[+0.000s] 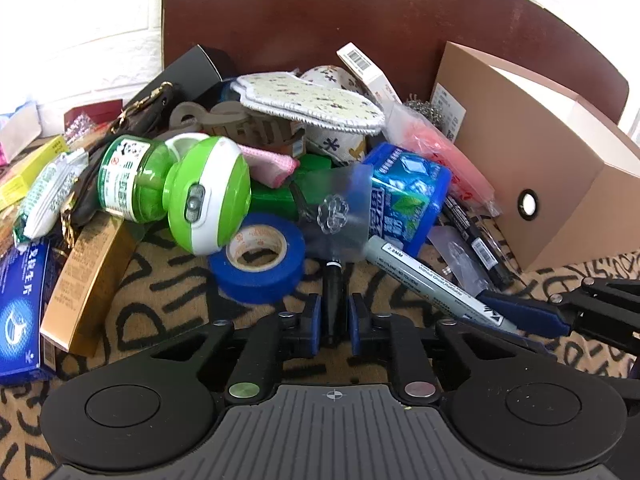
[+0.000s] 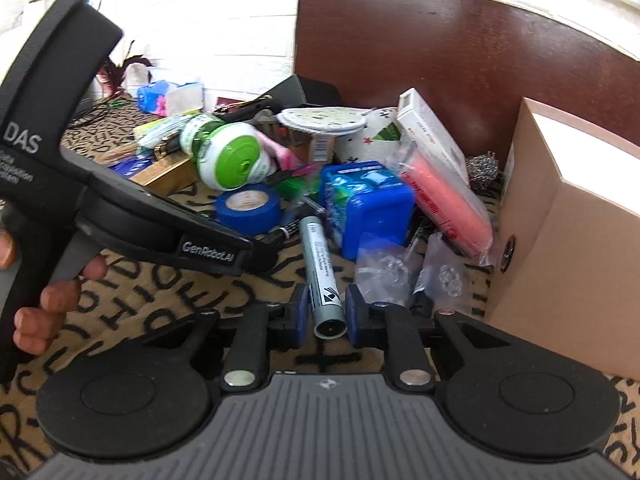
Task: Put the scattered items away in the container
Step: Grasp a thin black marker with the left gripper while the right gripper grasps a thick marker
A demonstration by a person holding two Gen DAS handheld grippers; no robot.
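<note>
The left hand-held gripper (image 1: 334, 316) pinches a black pen (image 1: 333, 300) at lower centre; the right hand-held gripper (image 2: 326, 310) pinches a grey marker (image 2: 320, 268). The tan cardboard box (image 1: 540, 184), right of frame, shows no visible contents.

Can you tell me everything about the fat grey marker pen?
The fat grey marker pen is a smooth metal-looking tube with black print, a white label and a black tip pointing toward the blue tape roll. It lies slanted on the patterned cloth, its flat round end pinched between the right gripper pads.
</note>
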